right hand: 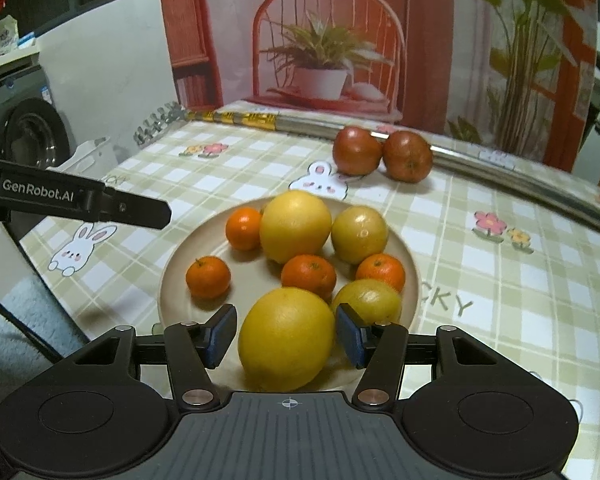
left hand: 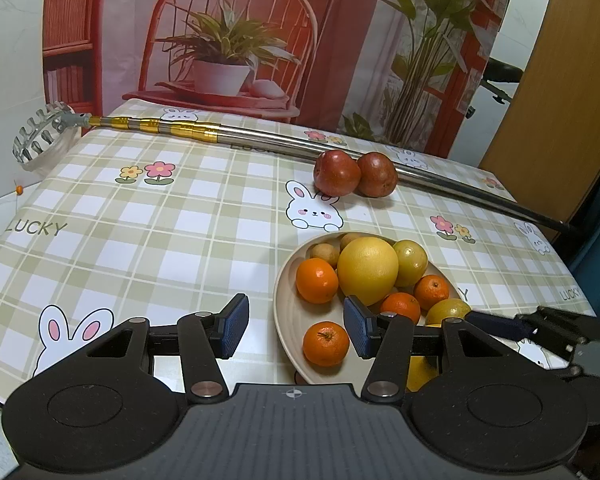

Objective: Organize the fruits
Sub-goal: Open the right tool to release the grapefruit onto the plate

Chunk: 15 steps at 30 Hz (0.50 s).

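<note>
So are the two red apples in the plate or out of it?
Out. Both red apples sit on the tablecloth beyond the plate, against the metal pole; the plate holds only citrus.

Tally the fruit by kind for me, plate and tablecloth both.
Large yellow grapefruits on the beige plate: 2
Small orange tangerines on it: 4
Yellow-green round fruits on it: 2
Small tan round fruits at its far rim: 2
Dark red apples on the checked tablecloth: 2
Total: 12
</note>
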{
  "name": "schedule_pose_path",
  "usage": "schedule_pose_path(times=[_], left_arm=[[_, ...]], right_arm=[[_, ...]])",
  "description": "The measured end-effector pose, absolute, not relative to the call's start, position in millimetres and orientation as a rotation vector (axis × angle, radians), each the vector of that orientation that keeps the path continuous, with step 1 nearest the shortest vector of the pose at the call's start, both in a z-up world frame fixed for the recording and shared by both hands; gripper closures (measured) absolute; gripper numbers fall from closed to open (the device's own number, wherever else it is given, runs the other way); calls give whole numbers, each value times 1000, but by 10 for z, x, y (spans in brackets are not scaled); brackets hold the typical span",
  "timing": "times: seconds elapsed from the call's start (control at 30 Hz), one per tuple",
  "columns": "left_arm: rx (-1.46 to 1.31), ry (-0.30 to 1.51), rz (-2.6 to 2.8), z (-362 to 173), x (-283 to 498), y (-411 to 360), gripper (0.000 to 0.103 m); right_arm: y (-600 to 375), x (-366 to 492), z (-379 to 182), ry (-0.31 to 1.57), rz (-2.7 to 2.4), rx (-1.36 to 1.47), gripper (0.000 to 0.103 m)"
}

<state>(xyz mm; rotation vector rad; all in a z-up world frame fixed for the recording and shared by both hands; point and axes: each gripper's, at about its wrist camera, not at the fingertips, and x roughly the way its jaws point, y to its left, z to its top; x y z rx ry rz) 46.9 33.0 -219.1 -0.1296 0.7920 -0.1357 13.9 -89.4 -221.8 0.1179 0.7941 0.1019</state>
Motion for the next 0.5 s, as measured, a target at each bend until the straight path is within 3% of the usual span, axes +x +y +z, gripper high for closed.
schedule_pose_path(times=[0.5], left_arm=[[-93,765,-110,-2128,504,363,48]], right_arm=[[-1172,36,-2055,626,-22,164,51]])
